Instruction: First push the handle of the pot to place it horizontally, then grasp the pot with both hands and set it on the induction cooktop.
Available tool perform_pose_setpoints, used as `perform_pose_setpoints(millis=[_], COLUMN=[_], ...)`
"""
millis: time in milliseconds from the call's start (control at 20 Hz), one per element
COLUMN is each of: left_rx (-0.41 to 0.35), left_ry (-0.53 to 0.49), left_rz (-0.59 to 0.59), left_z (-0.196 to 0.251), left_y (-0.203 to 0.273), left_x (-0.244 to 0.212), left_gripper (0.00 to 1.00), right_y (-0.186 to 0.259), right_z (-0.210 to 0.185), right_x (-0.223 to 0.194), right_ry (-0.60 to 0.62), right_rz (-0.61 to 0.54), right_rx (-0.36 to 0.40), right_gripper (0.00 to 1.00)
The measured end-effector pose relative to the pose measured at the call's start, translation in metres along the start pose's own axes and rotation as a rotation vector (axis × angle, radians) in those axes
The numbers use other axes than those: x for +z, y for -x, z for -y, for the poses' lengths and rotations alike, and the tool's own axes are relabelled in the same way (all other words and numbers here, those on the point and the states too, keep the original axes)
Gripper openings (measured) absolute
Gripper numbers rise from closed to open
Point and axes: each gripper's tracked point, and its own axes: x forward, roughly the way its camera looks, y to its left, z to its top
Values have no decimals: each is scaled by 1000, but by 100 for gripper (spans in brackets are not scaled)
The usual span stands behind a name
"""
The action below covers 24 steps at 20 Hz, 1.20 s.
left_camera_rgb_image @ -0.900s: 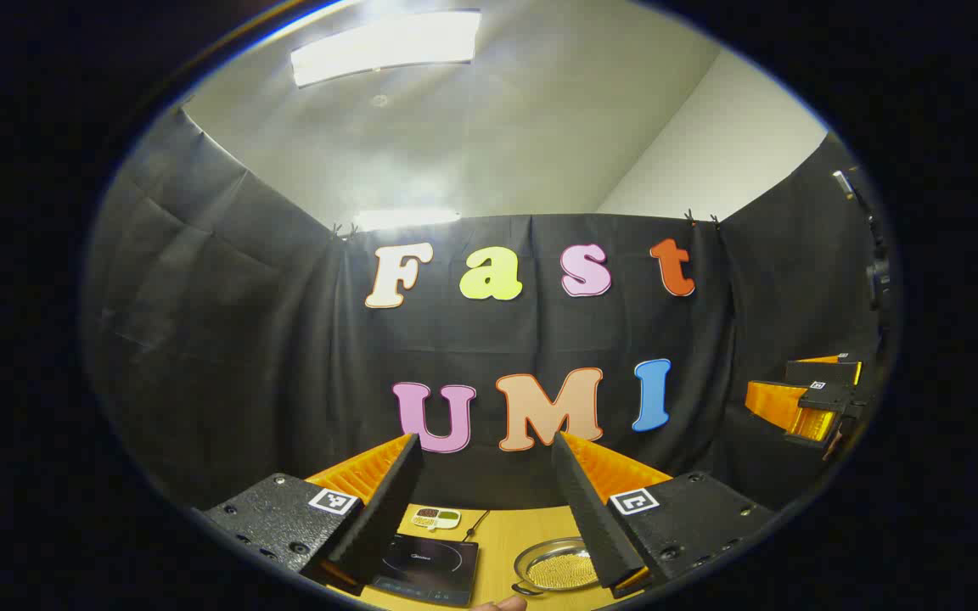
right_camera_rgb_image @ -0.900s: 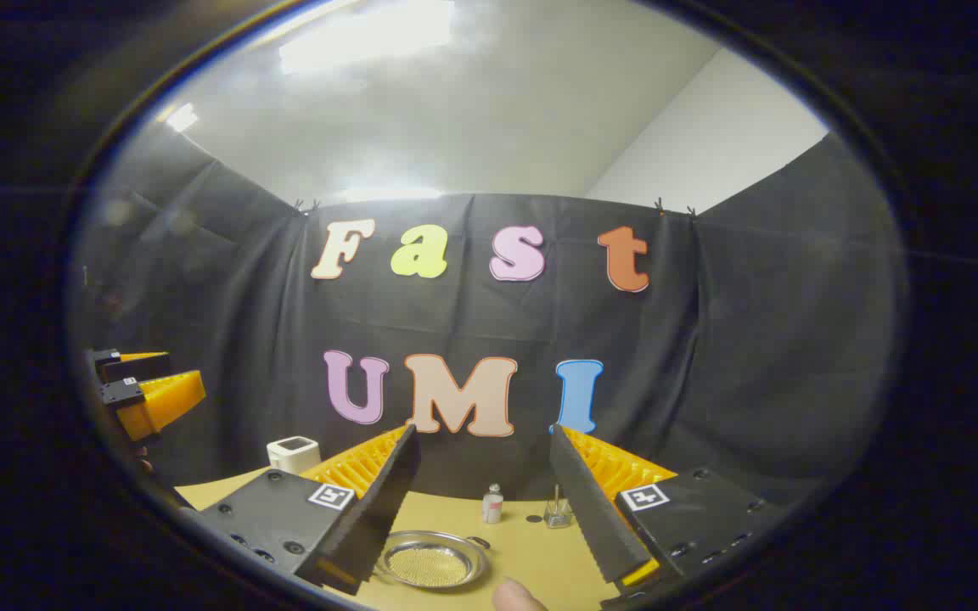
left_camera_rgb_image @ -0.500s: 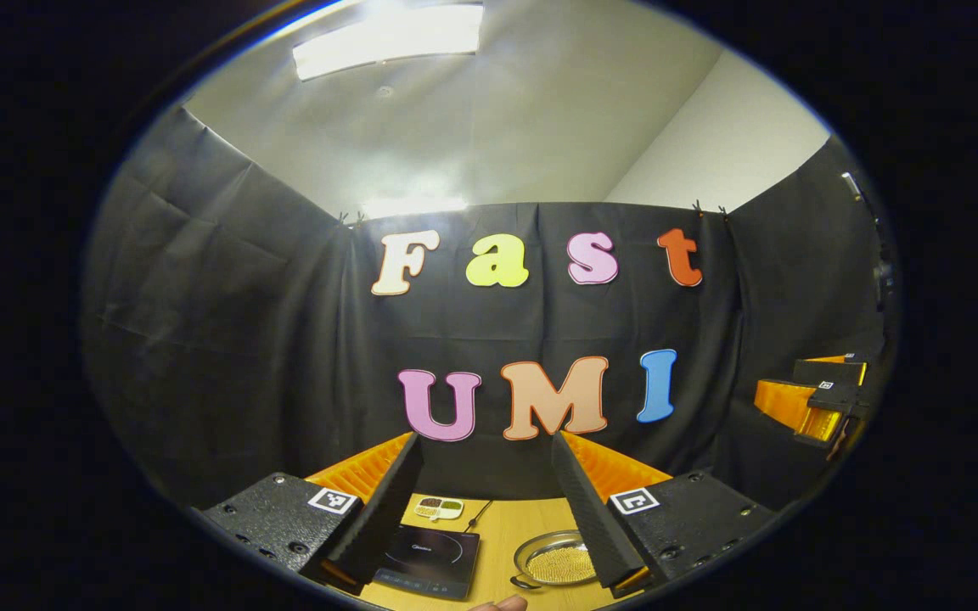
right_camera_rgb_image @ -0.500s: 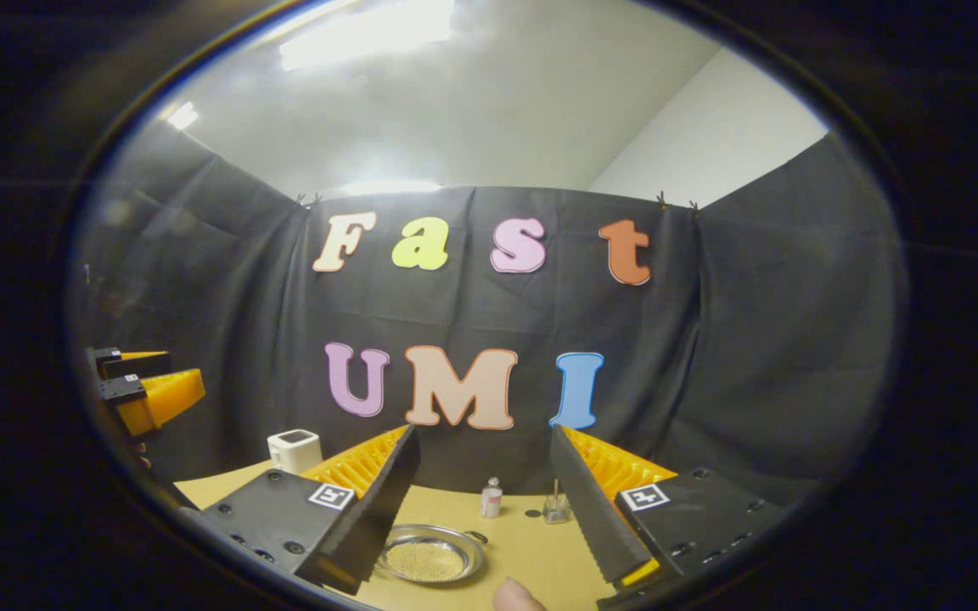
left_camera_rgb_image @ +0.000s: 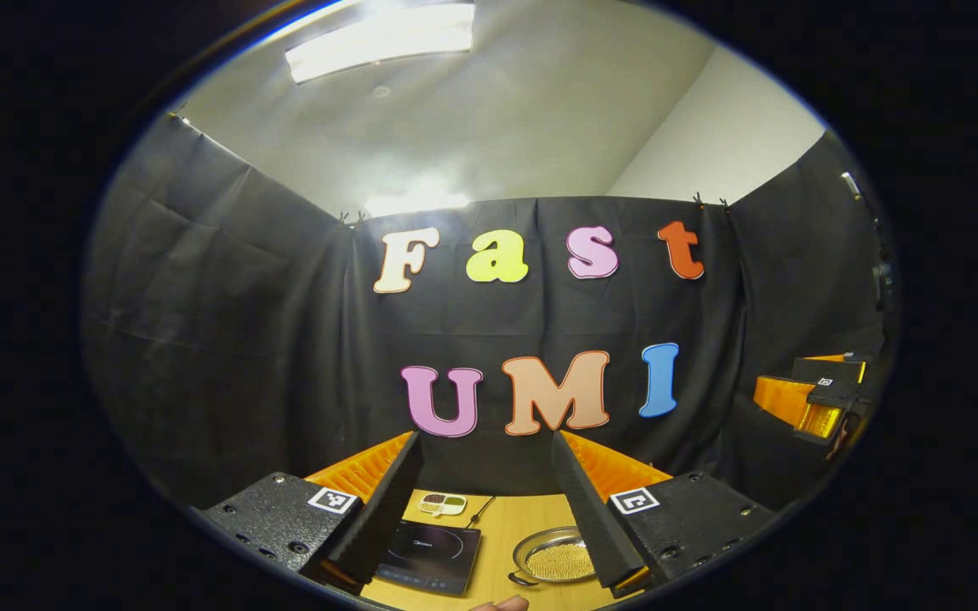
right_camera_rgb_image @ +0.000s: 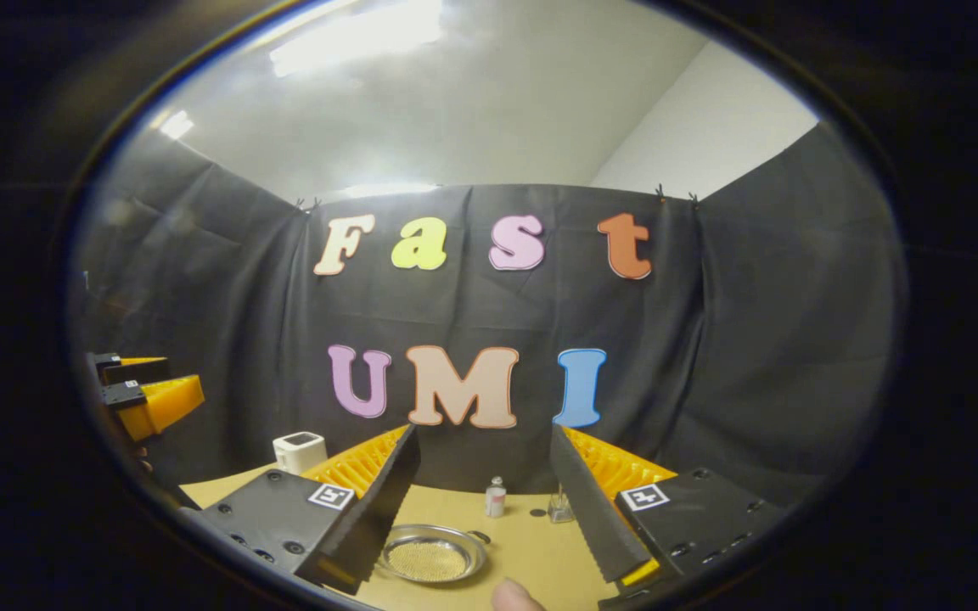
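A shallow steel pot (left_camera_rgb_image: 553,557) with a mesh-like bottom sits on the wooden table, just right of the black induction cooktop (left_camera_rgb_image: 429,556) in the left gripper view. My left gripper (left_camera_rgb_image: 485,462) hangs open well above both, nothing between its fingers. In the right gripper view the pot (right_camera_rgb_image: 432,556) lies low between the fingers, a small dark handle at its right rim. My right gripper (right_camera_rgb_image: 482,458) is open and high above it. Each gripper shows at the other view's edge: the right gripper (left_camera_rgb_image: 812,399), the left gripper (right_camera_rgb_image: 145,395).
A small white box (right_camera_rgb_image: 299,451) stands at the table's back left. A little bottle (right_camera_rgb_image: 496,498) and a small glass (right_camera_rgb_image: 559,507) stand behind the pot. A small dish (left_camera_rgb_image: 442,504) and a cable lie behind the cooktop. A fingertip (right_camera_rgb_image: 516,596) shows at the bottom.
Both views have tilted slightly, so a little more of the table shows at the bottom. Pot and cooktop have not moved. Both grippers stay open.
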Motion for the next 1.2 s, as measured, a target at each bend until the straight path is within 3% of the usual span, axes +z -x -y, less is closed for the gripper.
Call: perform_pose_setpoints(millis=[50,150,200,250,350,400,450,550,700,750,850,1000,1100,1150,1200], left_rx=[5,17,30,37,33,33,35,32,1,-21,-65,-133,-160,-173,-185], left_ry=[1,-1,-9,-13,-4,0,8,37,4,-18,-38,-27,-28,-24,-20], left_rz=[-5,-9,-12,-20,-16,-21,-32,-46,-49,-47,-40,-41,-68,-67,-64], left_z=[2,2,0,-3,-6,-11,-18,-32,-58,-66,-80,-98,-109,-112,-115], left_y=[1,4,5,7,8,7,4,-2,-16,-21,-33,-47,-55,-58,-59], left_x=[-1,-3,-3,-5,-7,-11,-19,-30,-38,-42,-48,-64,-76,-78,-79], left_gripper=[93,88,93,88,88,93,88,93,93,89,93,89,93,89,93], right_y=[-2,-2,-5,-7,-10,-11,-13,-17,-26,-30,-35,-41,-47,-45,-46], right_z=[0,1,0,1,-4,-7,-11,-22,-51,-60,-80,-110,-123,-131,-139], right_x=[-2,-10,-11,-14,-16,-17,-20,-26,-36,-41,-48,-67,-84,-89,-93], right_ry=[-7,-24,-34,-37,-35,-25,-11,15,32,28,25,29,28,30,28], right_rz=[-5,-13,-12,-19,-15,-17,-27,-37,-60,-72,-83,-110,-150,-165,-177], right_rx=[6,19,27,25,23,20,9,-9,-35,-55,-80,-99,-119,-124,-121], right_gripper=[98,95,94,94,89,84,84,67,57,51,43,41,47,26,5])
